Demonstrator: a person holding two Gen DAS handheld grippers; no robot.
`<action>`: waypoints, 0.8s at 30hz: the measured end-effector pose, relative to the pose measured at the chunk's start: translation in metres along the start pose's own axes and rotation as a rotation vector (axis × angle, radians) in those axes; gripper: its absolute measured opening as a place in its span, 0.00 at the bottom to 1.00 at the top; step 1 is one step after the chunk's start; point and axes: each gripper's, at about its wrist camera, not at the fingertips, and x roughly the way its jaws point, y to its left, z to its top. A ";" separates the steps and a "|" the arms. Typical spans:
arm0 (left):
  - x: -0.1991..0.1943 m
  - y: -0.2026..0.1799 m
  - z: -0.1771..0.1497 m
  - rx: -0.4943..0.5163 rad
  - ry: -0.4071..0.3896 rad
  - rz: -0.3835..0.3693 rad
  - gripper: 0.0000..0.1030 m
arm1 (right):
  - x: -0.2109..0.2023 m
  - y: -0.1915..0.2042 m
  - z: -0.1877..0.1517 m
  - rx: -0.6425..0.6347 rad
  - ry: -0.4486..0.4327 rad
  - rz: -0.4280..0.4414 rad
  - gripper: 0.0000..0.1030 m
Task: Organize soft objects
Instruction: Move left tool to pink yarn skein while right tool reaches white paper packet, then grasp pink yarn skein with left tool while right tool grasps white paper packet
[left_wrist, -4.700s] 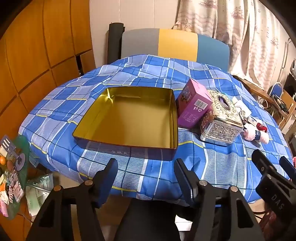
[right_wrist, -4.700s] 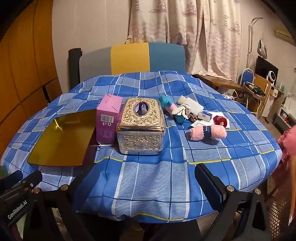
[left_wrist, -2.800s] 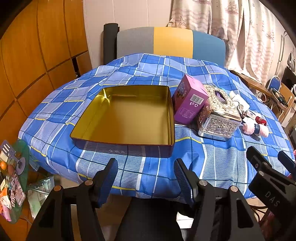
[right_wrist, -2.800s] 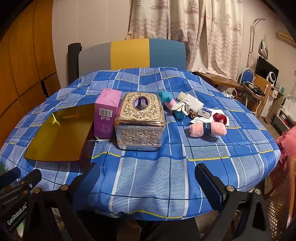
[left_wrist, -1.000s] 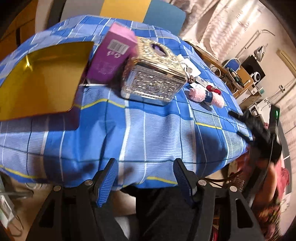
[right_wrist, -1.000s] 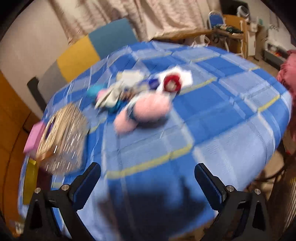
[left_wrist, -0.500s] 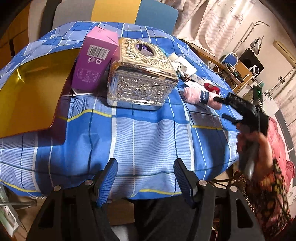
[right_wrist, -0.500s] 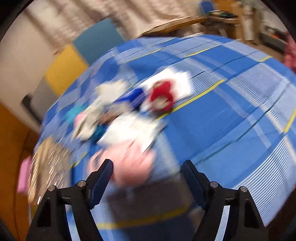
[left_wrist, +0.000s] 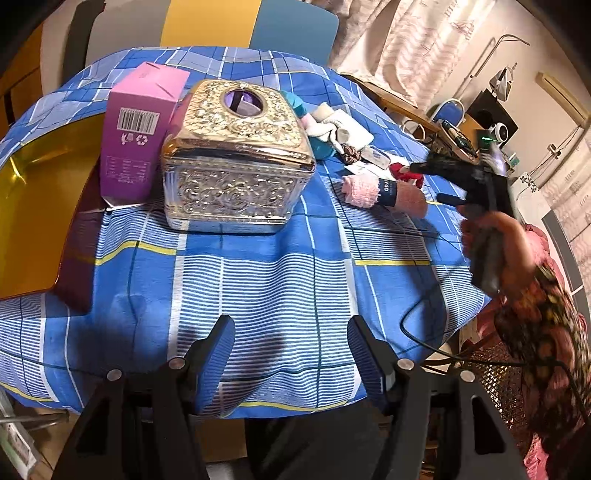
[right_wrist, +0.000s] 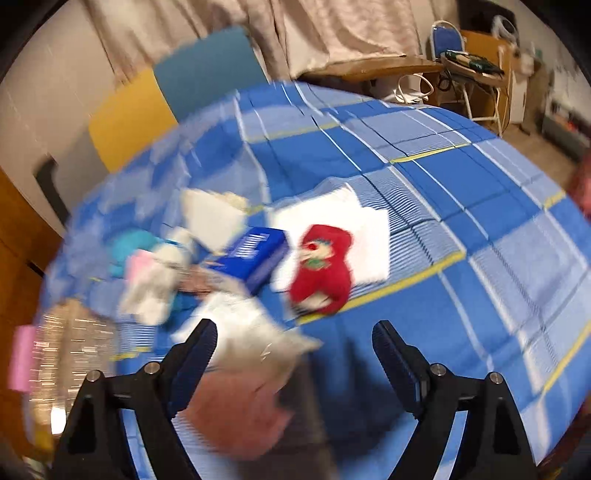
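A pink rolled towel (left_wrist: 384, 192) with a dark band lies on the blue checked tablecloth (left_wrist: 258, 266), right of a silver ornate tissue box (left_wrist: 236, 155). My right gripper (left_wrist: 428, 184) is open and hovers just over the towel's right end; in its own blurred view (right_wrist: 295, 343) the towel (right_wrist: 240, 406) sits low between the fingers. A red soft toy (right_wrist: 321, 266), a blue packet (right_wrist: 255, 254), white cloths (right_wrist: 210, 218) and teal and pink socks (right_wrist: 136, 254) lie beyond. My left gripper (left_wrist: 291, 347) is open and empty at the table's near edge.
A pink carton (left_wrist: 140, 129) leans by the tissue box. A gold tin tray (left_wrist: 37, 206) lies at the left. A yellow, grey and blue chair (left_wrist: 207, 22) stands behind the table. A side table with clutter (right_wrist: 469, 66) stands at the right.
My right gripper has moved in over the pink towel and its jaws have narrowed from their widest. My left gripper has swung right, from facing the gold tray to facing the tissue box.
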 end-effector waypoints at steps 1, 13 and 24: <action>0.000 -0.001 0.000 0.006 -0.001 0.005 0.62 | 0.007 -0.002 0.002 -0.017 0.015 -0.005 0.84; 0.006 -0.008 0.008 0.019 -0.002 0.016 0.62 | -0.015 0.036 -0.061 -0.257 -0.010 -0.021 0.96; 0.011 -0.015 0.014 0.003 0.007 0.001 0.62 | 0.047 0.060 -0.036 -0.550 0.127 -0.058 0.79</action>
